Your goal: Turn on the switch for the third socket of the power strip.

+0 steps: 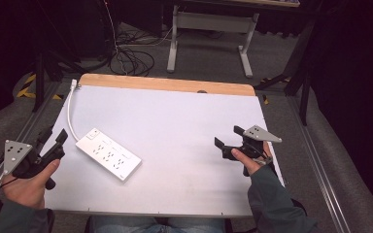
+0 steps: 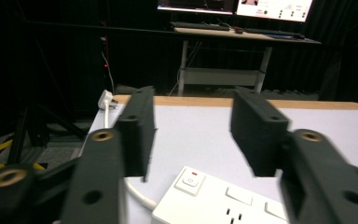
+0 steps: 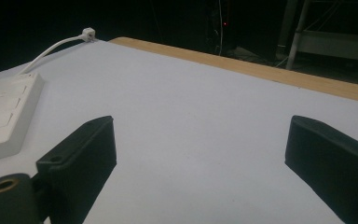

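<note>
The power strip (image 1: 108,154) lies flat on the table's (image 1: 184,126) left half. Your left gripper (image 1: 53,141) hovers just left of the strip, jaws apart with nothing between them. Your right gripper (image 1: 228,141) hangs well right of it, released and empty.

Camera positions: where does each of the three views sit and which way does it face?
High view: above the person's side, looking forward and down on the white table; both forearms, left gripper, right gripper.
Left gripper view: along its black jaws, toward the white plastic power strip.
Right gripper view: low over the table, between its wide-apart jaws.
Shared: all three show the power strip and its white cable.
</note>
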`<state>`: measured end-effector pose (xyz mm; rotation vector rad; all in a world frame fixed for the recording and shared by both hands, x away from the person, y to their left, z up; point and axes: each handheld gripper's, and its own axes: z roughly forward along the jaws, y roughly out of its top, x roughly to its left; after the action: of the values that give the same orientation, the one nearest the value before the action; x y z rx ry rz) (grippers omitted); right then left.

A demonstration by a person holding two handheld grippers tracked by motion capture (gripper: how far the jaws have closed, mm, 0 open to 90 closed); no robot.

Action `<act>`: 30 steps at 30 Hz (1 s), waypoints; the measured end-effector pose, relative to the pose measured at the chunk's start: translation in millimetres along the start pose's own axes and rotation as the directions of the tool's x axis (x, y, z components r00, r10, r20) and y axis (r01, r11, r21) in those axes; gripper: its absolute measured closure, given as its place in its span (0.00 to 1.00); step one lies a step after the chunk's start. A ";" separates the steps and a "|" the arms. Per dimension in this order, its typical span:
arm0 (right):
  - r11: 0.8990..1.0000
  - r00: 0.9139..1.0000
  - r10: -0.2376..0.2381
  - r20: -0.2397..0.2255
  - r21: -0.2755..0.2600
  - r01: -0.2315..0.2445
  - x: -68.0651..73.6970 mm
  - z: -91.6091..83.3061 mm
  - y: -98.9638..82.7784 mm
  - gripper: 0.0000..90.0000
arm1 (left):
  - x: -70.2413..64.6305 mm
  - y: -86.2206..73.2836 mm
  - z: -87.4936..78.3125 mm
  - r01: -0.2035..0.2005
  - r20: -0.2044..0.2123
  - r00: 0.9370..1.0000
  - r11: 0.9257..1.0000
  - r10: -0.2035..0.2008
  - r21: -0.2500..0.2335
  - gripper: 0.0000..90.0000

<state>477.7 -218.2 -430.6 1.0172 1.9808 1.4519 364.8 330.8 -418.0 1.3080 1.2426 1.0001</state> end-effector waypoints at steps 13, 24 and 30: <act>1.000 1.000 -0.003 0.000 -0.001 0.003 0.1 -1.5 -0.6 0.10 | 3.3 1.3 2.6 -0.019 0.038 0.999 1.000 0.019 0.013 1.00; 1.000 1.000 0.000 0.005 -0.002 0.000 0.0 -3.0 -1.0 0.11 | -14.4 3.8 14.3 -0.097 0.157 0.983 0.995 0.091 0.036 1.00; 1.000 1.000 -0.002 0.007 -0.001 0.002 0.0 -3.4 -1.3 0.10 | -21.3 2.6 20.6 -0.131 0.202 0.972 0.990 0.117 0.057 1.00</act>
<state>474.8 -220.4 -430.7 1.0180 1.9758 1.4460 382.9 307.2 -416.3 1.5167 1.0623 0.8944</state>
